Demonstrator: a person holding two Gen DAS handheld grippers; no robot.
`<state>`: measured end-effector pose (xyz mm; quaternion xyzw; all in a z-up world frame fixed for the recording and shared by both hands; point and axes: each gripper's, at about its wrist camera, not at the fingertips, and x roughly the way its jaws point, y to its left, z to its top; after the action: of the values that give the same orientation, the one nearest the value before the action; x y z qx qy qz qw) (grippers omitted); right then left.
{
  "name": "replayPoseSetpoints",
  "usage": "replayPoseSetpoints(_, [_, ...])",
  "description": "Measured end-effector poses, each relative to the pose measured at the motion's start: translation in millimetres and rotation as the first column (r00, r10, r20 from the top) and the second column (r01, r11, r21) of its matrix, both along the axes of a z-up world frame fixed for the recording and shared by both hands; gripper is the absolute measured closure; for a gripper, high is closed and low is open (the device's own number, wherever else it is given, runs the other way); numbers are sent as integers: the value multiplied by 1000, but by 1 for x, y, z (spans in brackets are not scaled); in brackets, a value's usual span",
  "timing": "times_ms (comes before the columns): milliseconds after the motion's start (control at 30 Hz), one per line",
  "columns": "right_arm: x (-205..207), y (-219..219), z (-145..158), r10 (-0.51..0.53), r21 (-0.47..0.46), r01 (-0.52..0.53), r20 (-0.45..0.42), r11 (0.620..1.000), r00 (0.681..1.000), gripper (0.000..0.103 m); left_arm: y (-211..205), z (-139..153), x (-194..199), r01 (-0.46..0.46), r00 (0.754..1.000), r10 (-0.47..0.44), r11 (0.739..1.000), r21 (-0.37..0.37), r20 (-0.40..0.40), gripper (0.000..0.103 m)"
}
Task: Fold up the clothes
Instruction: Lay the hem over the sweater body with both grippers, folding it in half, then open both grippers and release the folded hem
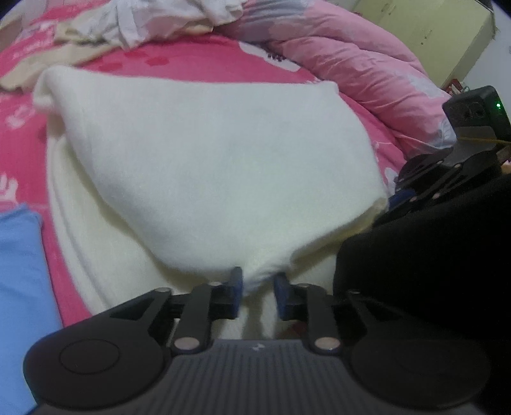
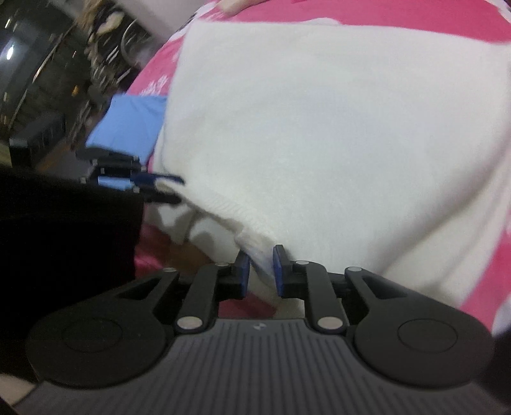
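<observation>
A cream knitted garment (image 1: 207,166) lies folded over itself on the pink bed sheet (image 1: 179,60). My left gripper (image 1: 258,287) is at its near edge, jaws a little apart, with a bunch of the cream cloth loose between the blue pads. The right wrist view shows the same garment (image 2: 319,127), with its ribbed hem lying between the parted pads of my right gripper (image 2: 261,271). Neither pair of pads visibly presses the cloth. My left gripper (image 2: 172,190) also shows there at the garment's left edge. A black sleeve (image 1: 431,255) covers the lower right.
A light blue garment (image 1: 16,287) lies on the bed to the left. A rumpled pink duvet (image 1: 351,64) and a heap of white clothes (image 1: 143,19) sit at the far side. A pale cabinet (image 1: 431,25) stands beyond the bed.
</observation>
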<state>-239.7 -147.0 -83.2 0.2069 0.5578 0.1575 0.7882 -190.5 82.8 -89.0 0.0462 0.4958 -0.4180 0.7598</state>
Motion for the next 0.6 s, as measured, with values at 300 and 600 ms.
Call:
replayPoseSetpoints(300, [-39,-38,-3,-232,267,272,-174,925,957,59,42,21,5,-212,971,197,972,-102,-135,54])
replayPoseSetpoints(600, [-61,-45,-68,-518,371,649,-399,664,757,55,47,-3,31,-426,894,403,899,-97,-195,53])
